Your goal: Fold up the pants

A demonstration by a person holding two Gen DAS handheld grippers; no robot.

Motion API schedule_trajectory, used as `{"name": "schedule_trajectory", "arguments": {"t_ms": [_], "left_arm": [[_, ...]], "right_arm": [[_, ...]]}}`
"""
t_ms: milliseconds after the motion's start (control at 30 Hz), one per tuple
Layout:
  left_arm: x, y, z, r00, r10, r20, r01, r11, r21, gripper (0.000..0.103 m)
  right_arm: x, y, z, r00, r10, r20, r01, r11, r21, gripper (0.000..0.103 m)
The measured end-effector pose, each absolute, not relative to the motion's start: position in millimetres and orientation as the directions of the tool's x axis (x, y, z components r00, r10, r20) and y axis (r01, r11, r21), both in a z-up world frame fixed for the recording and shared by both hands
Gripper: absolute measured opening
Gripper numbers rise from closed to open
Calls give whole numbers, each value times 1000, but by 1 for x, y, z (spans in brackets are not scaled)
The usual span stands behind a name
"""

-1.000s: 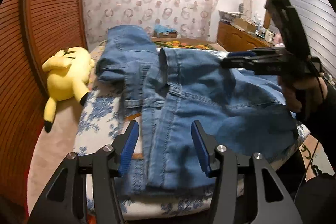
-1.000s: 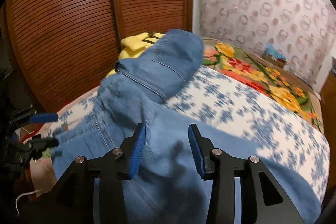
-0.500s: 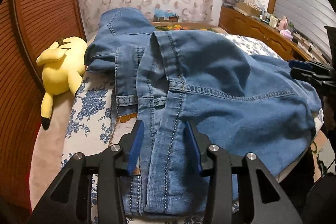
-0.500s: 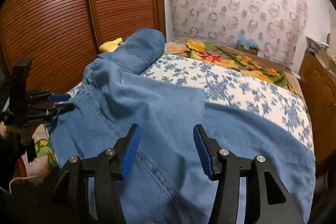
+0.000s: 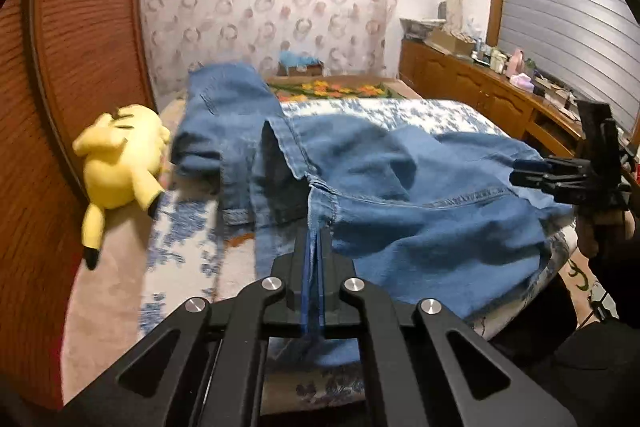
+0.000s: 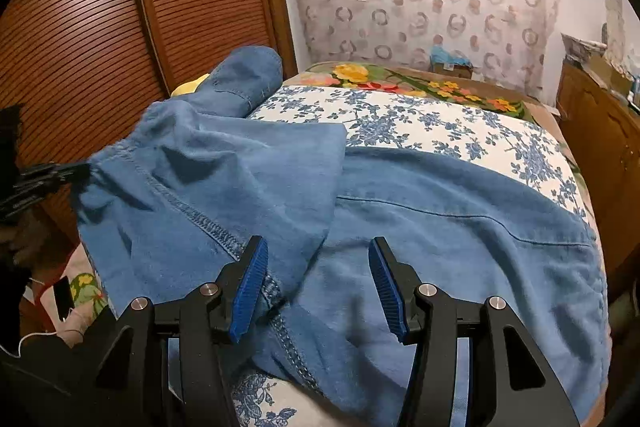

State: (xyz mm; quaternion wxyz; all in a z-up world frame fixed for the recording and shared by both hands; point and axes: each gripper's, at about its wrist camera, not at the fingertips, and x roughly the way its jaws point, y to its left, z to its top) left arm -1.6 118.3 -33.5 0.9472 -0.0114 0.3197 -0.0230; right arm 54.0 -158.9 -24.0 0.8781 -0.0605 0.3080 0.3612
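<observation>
Blue denim pants (image 5: pixel 404 195) lie spread across the bed, partly turned over and rumpled. My left gripper (image 5: pixel 315 247) is shut on a seam edge of the pants and lifts it off the bed; it shows at the left edge of the right wrist view (image 6: pixel 82 171). My right gripper (image 6: pixel 318 283) is open, its blue pads just above the denim (image 6: pixel 440 227) near a stitched seam. It also shows in the left wrist view (image 5: pixel 528 171) at the pants' right edge.
A yellow plush toy (image 5: pixel 120 159) lies at the bed's left side by the wooden slatted wardrobe (image 6: pixel 120 19). The bed has a blue-flowered sheet (image 6: pixel 420 123). A wooden dresser (image 5: pixel 492 95) with clutter stands at the right.
My left gripper has shut on the pants' seam and lifted it. My right gripper has stayed open and come lower over the denim.
</observation>
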Motion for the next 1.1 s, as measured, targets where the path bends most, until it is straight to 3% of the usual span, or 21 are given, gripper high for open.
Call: {"name": "schedule_trajectory", "arguments": {"t_ms": [200, 500, 567, 633, 700, 1100], "left_arm": [[-28, 136, -18, 812, -8, -583, -19, 999, -40, 3], [-27, 152, -49, 756, 23, -655, -70, 996, -46, 4], [-23, 150, -50, 759, 28, -650, -74, 996, -45, 15], [-19, 149, -48, 767, 26, -641, -72, 996, -46, 41], [-14, 148, -45, 779, 18, -626, -66, 996, -52, 50], [42, 145, -42, 789, 29, -613, -52, 998, -20, 52]], "right_arm": [[53, -156, -26, 544, 610, -577, -677, 725, 129, 55], [44, -164, -25, 519, 633, -575, -695, 704, 148, 55], [42, -163, -25, 515, 634, -577, -698, 701, 148, 55], [40, -160, -25, 510, 636, -579, -706, 694, 140, 55], [38, -156, -24, 515, 633, -578, -710, 693, 125, 55], [46, -155, -63, 499, 564, -658, -686, 721, 97, 55]]}}
